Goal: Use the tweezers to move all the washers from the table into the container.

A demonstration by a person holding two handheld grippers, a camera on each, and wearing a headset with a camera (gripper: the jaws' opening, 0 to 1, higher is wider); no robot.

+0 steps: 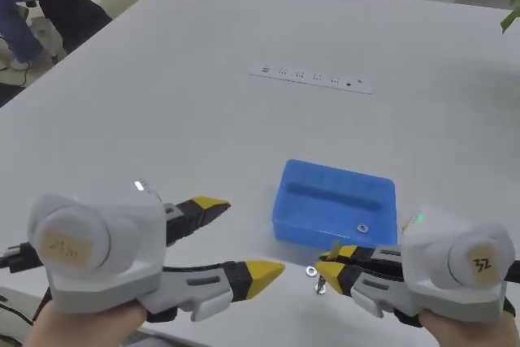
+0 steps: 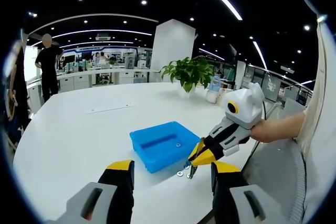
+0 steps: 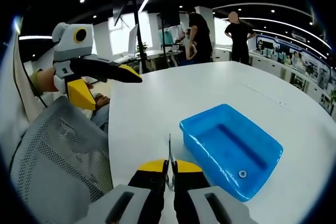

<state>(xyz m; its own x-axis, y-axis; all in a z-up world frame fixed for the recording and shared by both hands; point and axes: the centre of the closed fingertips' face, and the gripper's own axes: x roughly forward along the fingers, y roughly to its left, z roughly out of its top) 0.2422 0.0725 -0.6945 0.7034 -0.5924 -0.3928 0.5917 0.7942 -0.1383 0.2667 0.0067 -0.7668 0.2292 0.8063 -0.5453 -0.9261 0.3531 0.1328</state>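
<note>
1. At 6 o'clock from bin, on table: loose washer; binned washer at bin's 4 o'clock corner.
2. Right gripper: clamped on tweezers. Left gripper: wide, empty.
3. Risks flicking loose washer away if tips skid on flat metal.

Head view from above, gripper views low across table, container in all.

One washer lies in the blue container, another washer just outside.

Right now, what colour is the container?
The container is blue, best seen in the right gripper view.
</note>
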